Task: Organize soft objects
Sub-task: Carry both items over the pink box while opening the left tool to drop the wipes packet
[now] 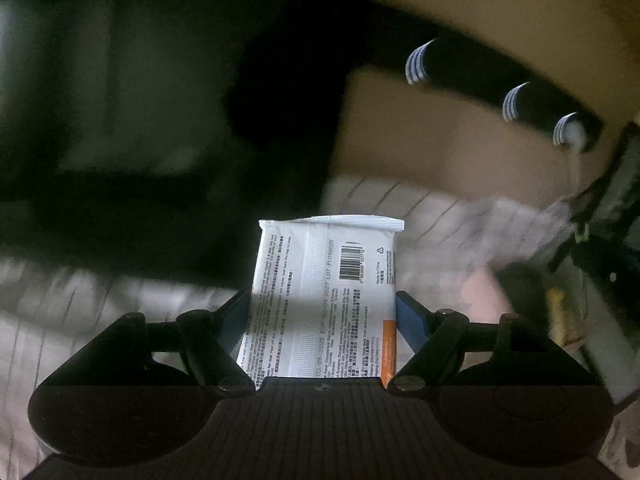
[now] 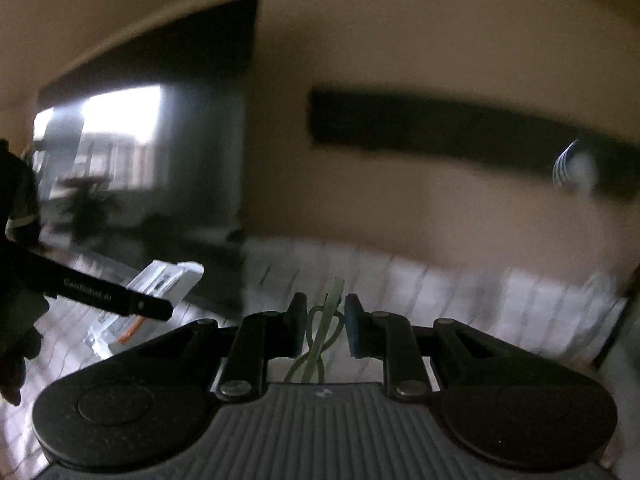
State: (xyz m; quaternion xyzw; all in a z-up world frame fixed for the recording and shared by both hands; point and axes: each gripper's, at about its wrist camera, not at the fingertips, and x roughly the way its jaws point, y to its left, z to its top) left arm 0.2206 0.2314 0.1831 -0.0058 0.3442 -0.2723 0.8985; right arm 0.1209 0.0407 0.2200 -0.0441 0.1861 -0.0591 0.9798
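A white wet-wipes pack (image 1: 320, 280) with a barcode and small print stands upright between the blue pads of my left gripper (image 1: 322, 300), which is shut on it and holds it above the bed. In the right wrist view the same pack (image 2: 168, 280) shows at the left, beside a black finger (image 2: 120, 300) of the left gripper. My right gripper (image 2: 325, 304) has its pads close together on a thin green looped band (image 2: 322, 332), which hangs between them. Both views are blurred by motion.
A light striped bed sheet (image 1: 400, 208) lies below. A tan wall carries a dark shelf (image 2: 440, 128) with blue-and-white striped items (image 1: 516, 100). A dark window or mirror (image 2: 160, 140) is at the left. A dark gloved hand (image 2: 16, 320) sits at the left edge.
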